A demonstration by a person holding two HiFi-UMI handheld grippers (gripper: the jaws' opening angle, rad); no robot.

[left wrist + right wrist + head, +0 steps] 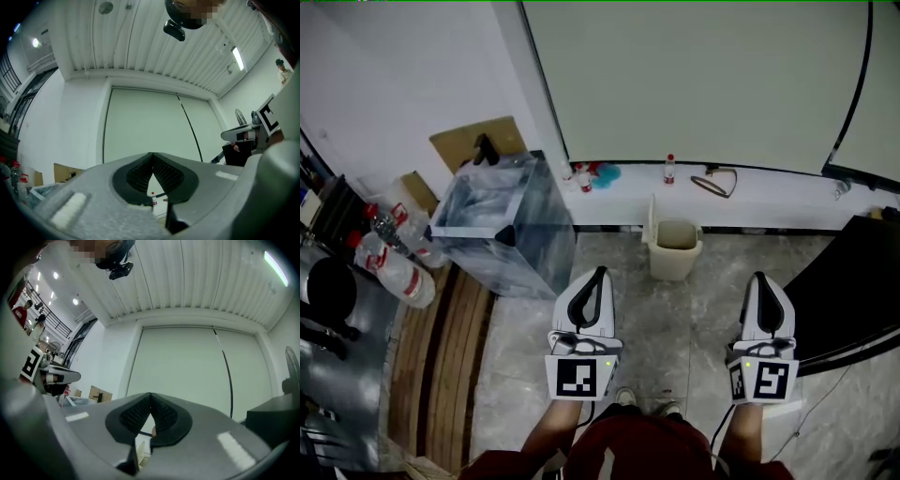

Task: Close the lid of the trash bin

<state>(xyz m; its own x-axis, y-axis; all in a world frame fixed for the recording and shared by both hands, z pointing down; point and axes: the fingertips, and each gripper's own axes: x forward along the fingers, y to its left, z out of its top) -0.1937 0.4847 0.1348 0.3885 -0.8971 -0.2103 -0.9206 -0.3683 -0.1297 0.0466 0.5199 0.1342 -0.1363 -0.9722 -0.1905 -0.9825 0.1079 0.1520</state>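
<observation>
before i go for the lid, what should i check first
1. Bin in view: ok, it stands on the floor ahead.
2. Lid shut: not ok, it stands upright at the bin's left rim.
3. Left tongs free: ok, shut on nothing.
4. Right tongs free: ok, shut on nothing.
5. Tongs at the lid: not ok, both are well short of it.
6. How the lid hinges: cannot tell.
</observation>
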